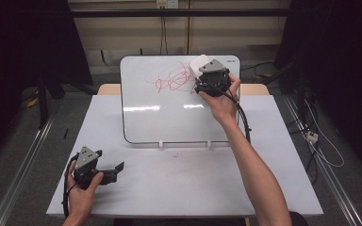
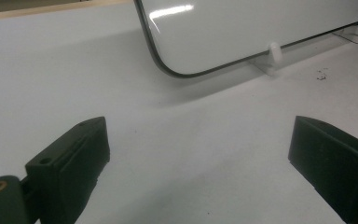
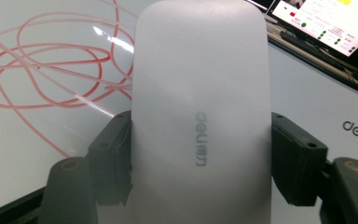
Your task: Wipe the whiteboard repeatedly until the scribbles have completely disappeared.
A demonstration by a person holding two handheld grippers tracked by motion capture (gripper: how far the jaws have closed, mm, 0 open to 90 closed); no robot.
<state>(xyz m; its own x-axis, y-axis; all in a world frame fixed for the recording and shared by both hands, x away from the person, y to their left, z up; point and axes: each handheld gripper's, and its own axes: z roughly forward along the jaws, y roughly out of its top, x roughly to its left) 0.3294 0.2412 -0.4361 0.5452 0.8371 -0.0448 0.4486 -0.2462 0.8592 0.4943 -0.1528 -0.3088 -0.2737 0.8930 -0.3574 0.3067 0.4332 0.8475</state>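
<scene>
A whiteboard (image 1: 169, 113) leans tilted at the back of the white table (image 1: 193, 183), with a red scribble (image 1: 172, 80) near its top. My right gripper (image 1: 201, 70) is up at the board's top right corner, shut on a white eraser (image 1: 199, 63). In the right gripper view the eraser (image 3: 200, 93) bears grey lettering, its sides are clamped by the jaws of my right gripper (image 3: 200, 154), and it lies against the board beside the red scribble (image 3: 51, 60). My left gripper (image 1: 115, 168) rests at the table's front left, and in its own view the left gripper (image 2: 200, 154) is open with nothing between its jaws.
Two small white clips (image 1: 160, 144) hold up the board's lower edge. A black cable (image 1: 244, 123) trails from the right gripper along the forearm. A metal rail (image 1: 19, 169) runs along the floor on the left, and loose cables (image 1: 320, 146) lie on the right. A lit screen (image 3: 326, 23) shows past the board's corner.
</scene>
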